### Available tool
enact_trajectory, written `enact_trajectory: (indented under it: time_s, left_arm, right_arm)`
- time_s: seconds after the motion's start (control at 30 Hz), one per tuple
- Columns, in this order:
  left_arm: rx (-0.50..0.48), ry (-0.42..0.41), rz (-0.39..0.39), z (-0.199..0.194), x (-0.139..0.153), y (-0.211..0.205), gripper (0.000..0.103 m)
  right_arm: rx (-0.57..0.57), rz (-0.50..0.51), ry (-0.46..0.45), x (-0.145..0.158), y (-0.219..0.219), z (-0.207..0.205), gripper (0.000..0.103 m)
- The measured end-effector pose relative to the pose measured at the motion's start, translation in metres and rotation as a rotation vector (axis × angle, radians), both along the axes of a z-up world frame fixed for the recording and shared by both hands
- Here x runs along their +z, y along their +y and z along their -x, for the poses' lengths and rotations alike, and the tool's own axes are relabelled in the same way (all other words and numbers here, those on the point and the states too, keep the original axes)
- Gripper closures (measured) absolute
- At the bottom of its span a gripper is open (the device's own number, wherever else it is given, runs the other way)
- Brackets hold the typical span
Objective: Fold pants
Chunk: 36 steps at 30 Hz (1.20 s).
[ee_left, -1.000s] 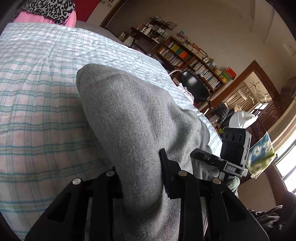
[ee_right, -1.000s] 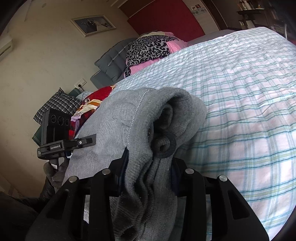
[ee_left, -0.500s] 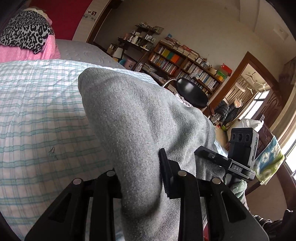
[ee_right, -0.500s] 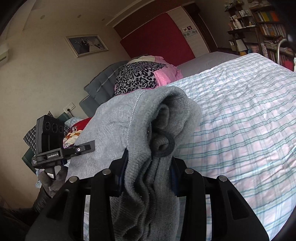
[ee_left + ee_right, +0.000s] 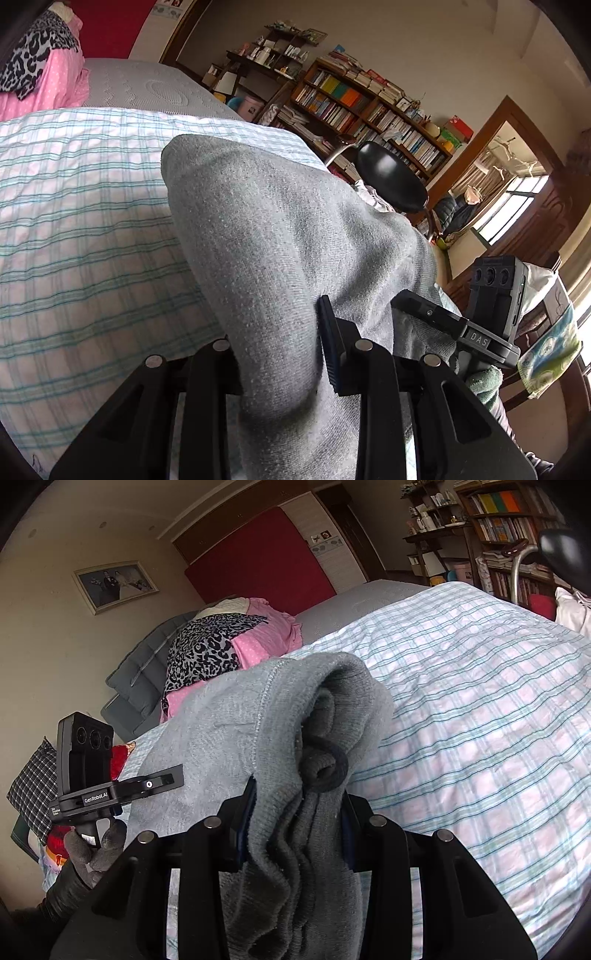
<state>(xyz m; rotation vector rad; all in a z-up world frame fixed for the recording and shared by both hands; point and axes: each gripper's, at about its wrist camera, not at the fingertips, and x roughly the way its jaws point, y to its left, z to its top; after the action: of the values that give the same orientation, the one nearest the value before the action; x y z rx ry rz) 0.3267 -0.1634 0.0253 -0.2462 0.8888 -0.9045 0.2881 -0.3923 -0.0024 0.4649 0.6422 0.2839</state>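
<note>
The grey knit pants [image 5: 266,236] hang between both grippers above the plaid bed [image 5: 81,221]. My left gripper [image 5: 277,354] is shut on one edge of the pants; the cloth bulges over its fingers and hides the tips. My right gripper [image 5: 295,812] is shut on the bunched waistband end of the pants [image 5: 295,716], with a dark drawstring loop [image 5: 332,764] showing. Each view shows the other gripper: the right one in the left wrist view [image 5: 480,332], the left one in the right wrist view [image 5: 96,775].
The bed [image 5: 480,701] has a white and teal plaid sheet. A pink and leopard-print pile [image 5: 229,642] lies at its head by grey cushions [image 5: 136,672]. Bookshelves [image 5: 369,107] and a black chair [image 5: 391,177] stand beyond the far side.
Both grippers have lifted and tilted up with the pants; more of the room and the bed's head is in view. The grips have not changed.
</note>
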Motion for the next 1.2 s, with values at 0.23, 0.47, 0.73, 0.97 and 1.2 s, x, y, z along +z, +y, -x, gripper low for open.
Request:
enact_trajectory:
  time_s: [0.23,0.47,0.73,0.97,1.2]
  left_arm:
    - [0.010,0.018,-0.043,-0.031,-0.024,-0.041,0.073]
    - [0.058,-0.036,-0.138,-0.024,-0.035,-0.045,0.047]
    - [0.150,-0.175,-0.279,0.014,-0.019,-0.038,0.036]
    - [0.130,-0.318,-0.316,0.072,-0.010,-0.039,0.028]
    - [0.039,-0.368,-0.416,0.111,-0.036,-0.052,0.028]
  right_arm:
    - [-0.020,-0.024,0.057,-0.028,-0.033,-0.034,0.064]
    - [-0.034,-0.025,0.077,-0.040,-0.038,-0.033,0.053]
    - [-0.134,0.176,0.030,-0.015,-0.024,0.000,0.037]
    - [-0.115,0.422,-0.060,0.005,0.020,0.053,0.037]
    - [-0.145,0.563,0.117,-0.044,0.023,0.056,0.030]
